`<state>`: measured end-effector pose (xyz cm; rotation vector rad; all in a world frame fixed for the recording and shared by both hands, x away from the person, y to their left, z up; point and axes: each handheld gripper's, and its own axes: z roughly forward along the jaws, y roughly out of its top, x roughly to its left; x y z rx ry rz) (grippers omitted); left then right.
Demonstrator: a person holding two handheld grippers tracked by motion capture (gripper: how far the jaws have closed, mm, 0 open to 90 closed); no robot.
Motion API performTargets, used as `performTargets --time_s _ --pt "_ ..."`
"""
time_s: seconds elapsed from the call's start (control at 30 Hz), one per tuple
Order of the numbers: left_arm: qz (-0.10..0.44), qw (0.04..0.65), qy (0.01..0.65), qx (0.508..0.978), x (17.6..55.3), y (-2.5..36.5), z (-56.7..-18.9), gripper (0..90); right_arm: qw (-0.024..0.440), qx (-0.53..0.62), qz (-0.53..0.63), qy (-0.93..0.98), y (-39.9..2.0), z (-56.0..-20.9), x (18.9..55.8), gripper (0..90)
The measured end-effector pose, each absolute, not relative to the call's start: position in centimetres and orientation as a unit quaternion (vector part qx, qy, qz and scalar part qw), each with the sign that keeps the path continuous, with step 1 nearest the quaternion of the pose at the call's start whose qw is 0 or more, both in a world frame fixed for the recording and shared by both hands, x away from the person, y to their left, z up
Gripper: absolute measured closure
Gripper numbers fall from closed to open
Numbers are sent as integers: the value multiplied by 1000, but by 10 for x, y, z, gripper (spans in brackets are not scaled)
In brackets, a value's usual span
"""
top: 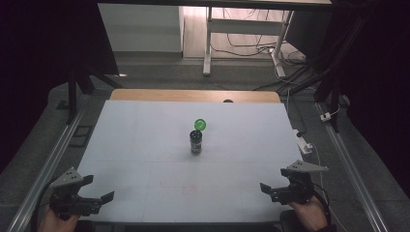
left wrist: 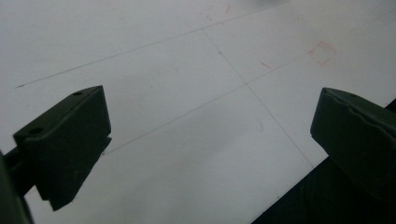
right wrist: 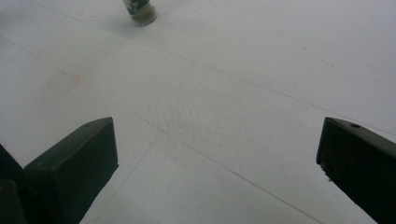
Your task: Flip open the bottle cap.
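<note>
A small dark bottle stands upright near the middle of the white table. A round green object, maybe its cap, sits just behind the bottle's top. My left gripper hovers at the near left corner, open, nothing between its jaws; in the left gripper view bare table lies under it. My right gripper is at the near right, also open and holding nothing. The right gripper view catches the bottle's base far ahead at the top left.
A wooden strip borders the table's far edge. Rails run along both sides. A white power strip and cables lie to the table's right. Desk legs and wires stand beyond. Faint red marks show on the tabletop.
</note>
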<state>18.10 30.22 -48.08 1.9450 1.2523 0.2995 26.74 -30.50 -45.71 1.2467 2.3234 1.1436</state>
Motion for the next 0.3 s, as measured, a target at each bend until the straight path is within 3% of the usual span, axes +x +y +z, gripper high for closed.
performTargets --time_s 0.3 --pt "112 392 497 766 181 304 -481 0 133 433 379 807 -308 -458 266 0"
